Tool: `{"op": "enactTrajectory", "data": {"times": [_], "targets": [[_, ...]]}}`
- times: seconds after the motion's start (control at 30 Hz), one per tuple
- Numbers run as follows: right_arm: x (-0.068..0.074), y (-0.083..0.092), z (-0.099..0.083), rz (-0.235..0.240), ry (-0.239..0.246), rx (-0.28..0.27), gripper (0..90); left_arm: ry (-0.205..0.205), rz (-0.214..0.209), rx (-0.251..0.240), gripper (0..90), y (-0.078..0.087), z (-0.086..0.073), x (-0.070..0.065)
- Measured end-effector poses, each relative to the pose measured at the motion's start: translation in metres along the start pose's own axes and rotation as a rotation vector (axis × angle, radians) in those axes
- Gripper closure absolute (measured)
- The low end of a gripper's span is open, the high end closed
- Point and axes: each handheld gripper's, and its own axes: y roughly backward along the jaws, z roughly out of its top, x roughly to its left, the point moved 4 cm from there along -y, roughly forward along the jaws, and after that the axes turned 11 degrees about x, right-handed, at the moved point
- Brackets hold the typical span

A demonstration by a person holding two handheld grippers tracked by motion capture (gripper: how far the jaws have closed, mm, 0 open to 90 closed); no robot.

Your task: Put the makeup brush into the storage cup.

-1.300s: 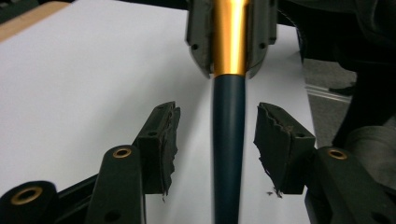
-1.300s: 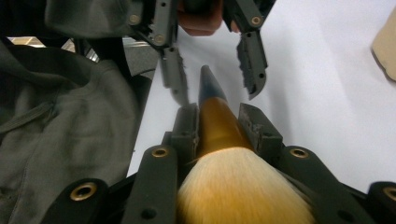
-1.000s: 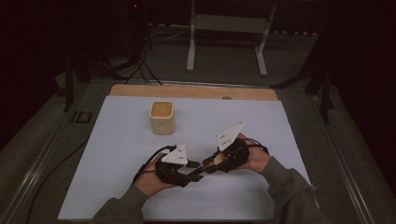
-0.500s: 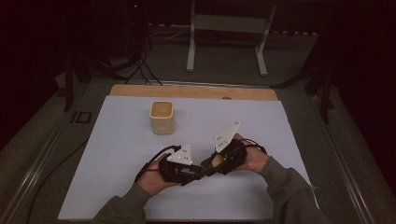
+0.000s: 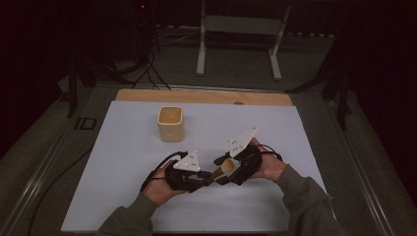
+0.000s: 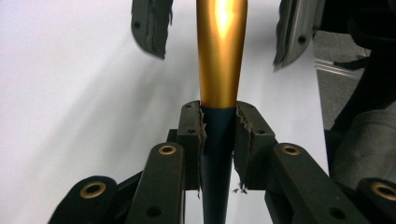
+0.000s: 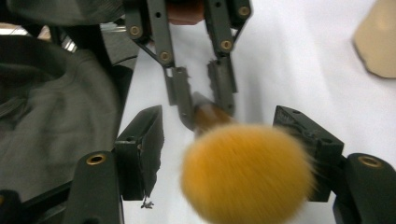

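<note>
Between two grippers: left gripper [image 6: 218, 135] clamped on brush [image 6: 220, 56] handle; right gripper [image 7: 233, 154] jaws just opening, apart around bristles.

Bare white mat [image 5: 123, 167] around; cup [image 5: 170, 123] beyond.

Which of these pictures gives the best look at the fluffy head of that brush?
The right gripper view: the brush shows its orange bristle head large, between that gripper's open jaws. The left gripper view shows the gold and dark handle clamped in its own jaws. The high view shows a small piece of it between the hands.
</note>
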Motion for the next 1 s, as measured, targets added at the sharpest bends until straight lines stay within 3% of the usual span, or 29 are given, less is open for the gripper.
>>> {"op": "enactTrajectory", "data": {"times": [0.3, 0.33, 0.6, 0.63, 0.67, 0.73, 0.9, 1.0], "targets": [[-0.006, 0.013, -0.006, -0.066, -0.041, -0.060, 26.2, 0.023, 0.024, -0.012, 75.2, 0.005, -0.006, 0.004], [-0.009, 0.016, -0.007, -0.095, -0.062, -0.075, 24.3, 0.025, 0.029, -0.016, 75.2, 0.006, -0.006, 0.005], [-0.014, 0.018, -0.017, -0.101, -0.096, -0.107, 24.5, 0.057, 0.063, -0.035, 75.2, 0.014, -0.011, 0.010], [-0.014, 0.018, -0.018, -0.090, -0.101, -0.111, 25.0, 0.059, 0.068, -0.039, 75.2, 0.015, -0.012, 0.011], [-0.014, 0.019, -0.019, -0.059, -0.115, -0.117, 32.3, 0.066, 0.073, -0.049, 75.1, 0.018, -0.013, 0.012], [-0.014, 0.019, -0.020, -0.053, -0.116, -0.123, 32.3, 0.066, 0.073, -0.049, 75.1, 0.018, -0.013, 0.012], [-0.015, 0.021, -0.024, -0.074, -0.139, -0.141, 29.0, 0.093, 0.109, -0.077, 75.1, 0.026, -0.016, 0.017], [-0.014, 0.023, -0.026, -0.121, -0.142, -0.155, 22.5, 0.112, 0.136, -0.089, 75.1, 0.031, -0.018, 0.021]]}}
